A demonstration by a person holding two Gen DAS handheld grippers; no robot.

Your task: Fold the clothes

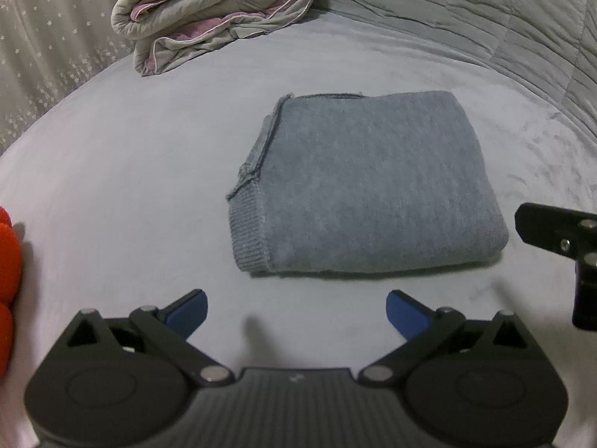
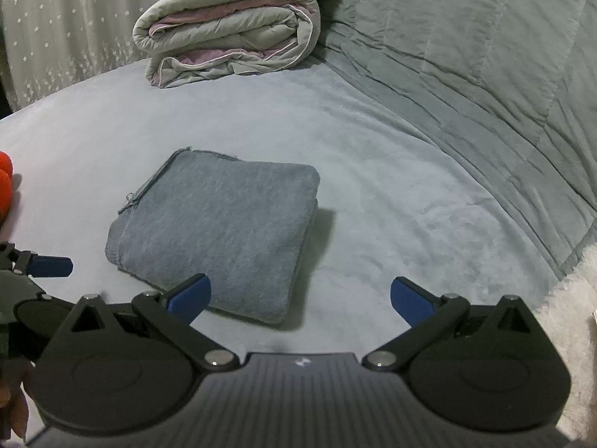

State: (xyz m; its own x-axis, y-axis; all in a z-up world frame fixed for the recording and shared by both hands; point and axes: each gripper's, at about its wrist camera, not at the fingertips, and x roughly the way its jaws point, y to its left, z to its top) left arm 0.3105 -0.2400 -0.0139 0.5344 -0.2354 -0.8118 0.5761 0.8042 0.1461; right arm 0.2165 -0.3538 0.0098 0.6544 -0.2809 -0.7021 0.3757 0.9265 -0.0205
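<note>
1. the sweater (image 1: 367, 186) lies folded on the bed (image 1: 130, 186), just ahead of the left gripper (image 1: 296, 311) and apart from it; a strip of bare sheet shows between its near edge and the blue fingertips (image 1: 188, 311).
2. the left gripper's jaws stand wide apart and hold nothing.
3. in the right wrist view the sweater (image 2: 220, 231) sits ahead and to the left of the right gripper (image 2: 300, 298); the gripper's left fingertip (image 2: 192, 295) overlaps the sweater's near corner in the picture, but i cannot tell if it touches.
4. the right gripper's jaws are also spread wide, with nothing between them.
5. the left gripper shows at the left edge of the right wrist view, one blue finger (image 2: 50, 266) pointing toward the sweater's ribbed side; part of the right gripper shows at the right edge of the left wrist view, just beside the sweater.
6. the sweater is grey-blue knit, folded into a thick, neat rectangle with rounded edges; a ribbed hem (image 1: 248, 227) and a raw seam run along its left side.
7. a rolled grey and pink quilt (image 1: 212, 15) lies well behind it; something orange (image 1: 7, 246) sits at the far left.
</note>
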